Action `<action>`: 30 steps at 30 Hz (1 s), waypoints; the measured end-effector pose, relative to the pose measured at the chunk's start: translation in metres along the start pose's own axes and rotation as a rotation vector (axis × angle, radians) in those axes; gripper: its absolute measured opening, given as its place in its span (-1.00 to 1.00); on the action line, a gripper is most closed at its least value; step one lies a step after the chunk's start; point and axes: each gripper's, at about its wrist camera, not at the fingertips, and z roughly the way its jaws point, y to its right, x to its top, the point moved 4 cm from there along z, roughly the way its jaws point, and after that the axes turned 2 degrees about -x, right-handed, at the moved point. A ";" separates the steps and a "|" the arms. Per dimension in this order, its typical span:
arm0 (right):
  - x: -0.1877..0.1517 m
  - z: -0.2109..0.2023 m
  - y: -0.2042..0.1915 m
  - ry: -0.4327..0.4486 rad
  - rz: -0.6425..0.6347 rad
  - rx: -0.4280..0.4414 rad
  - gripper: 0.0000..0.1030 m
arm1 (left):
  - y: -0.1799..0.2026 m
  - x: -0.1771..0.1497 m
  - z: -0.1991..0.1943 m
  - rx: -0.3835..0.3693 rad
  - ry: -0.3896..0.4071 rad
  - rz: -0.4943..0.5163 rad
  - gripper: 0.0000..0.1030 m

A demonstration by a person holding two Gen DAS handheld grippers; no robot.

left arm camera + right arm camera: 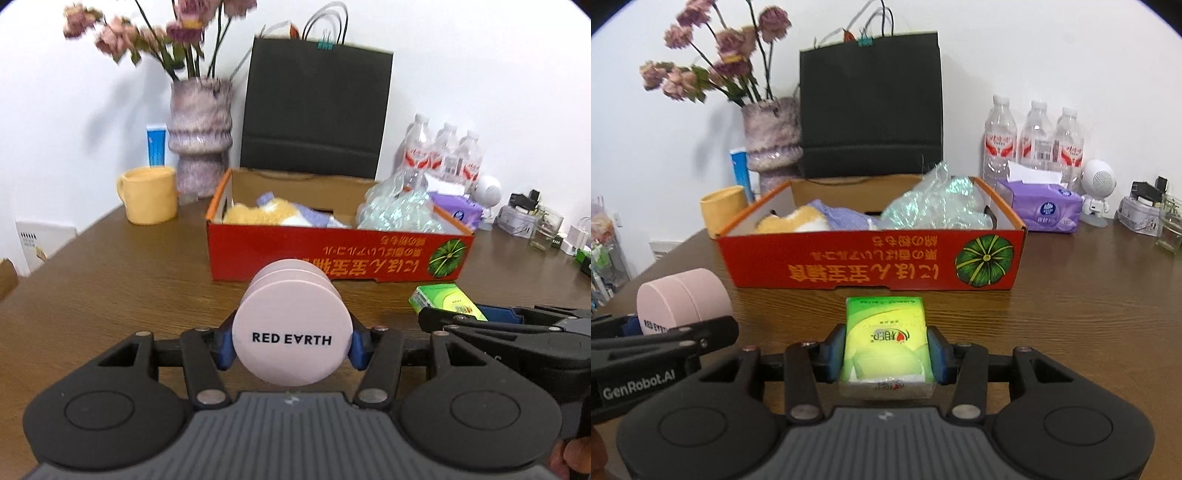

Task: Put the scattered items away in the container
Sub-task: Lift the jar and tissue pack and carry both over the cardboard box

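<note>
My left gripper (291, 341) is shut on a round pink jar (291, 325) lettered RED EARTH, held above the wooden table just in front of the red cardboard box (295, 258). My right gripper (886, 354) is shut on a green tissue pack (884, 336), also in front of the box (849, 264). Inside the box lie a yellow plush toy (792, 221), a purple cloth (842, 218) and crumpled clear plastic (938, 206). The pink jar (683, 299) shows at the left of the right wrist view, the green pack (447, 301) at the right of the left wrist view.
Behind the box stand a black paper bag (871, 107), a vase of dried flowers (772, 136), a yellow mug (149, 194) and a blue tube (157, 144). To the right are water bottles (1034, 136), a purple tissue pack (1043, 208), a small white figure (1097, 188) and a glass (1169, 229).
</note>
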 end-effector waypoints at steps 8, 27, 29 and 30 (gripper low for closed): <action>-0.003 -0.051 -0.006 0.034 0.055 0.048 -0.15 | 0.008 0.000 -0.045 -0.049 0.019 -0.011 0.09; 0.015 -0.131 -0.030 0.172 0.024 0.048 -0.15 | 0.005 0.016 -0.117 -0.091 0.114 -0.024 0.09; 0.017 -0.136 -0.032 0.181 0.017 0.050 -0.15 | 0.004 0.021 -0.124 -0.086 0.133 -0.015 0.09; 0.019 -0.138 -0.033 0.187 0.015 0.052 -0.15 | 0.005 0.024 -0.127 -0.083 0.140 -0.007 0.09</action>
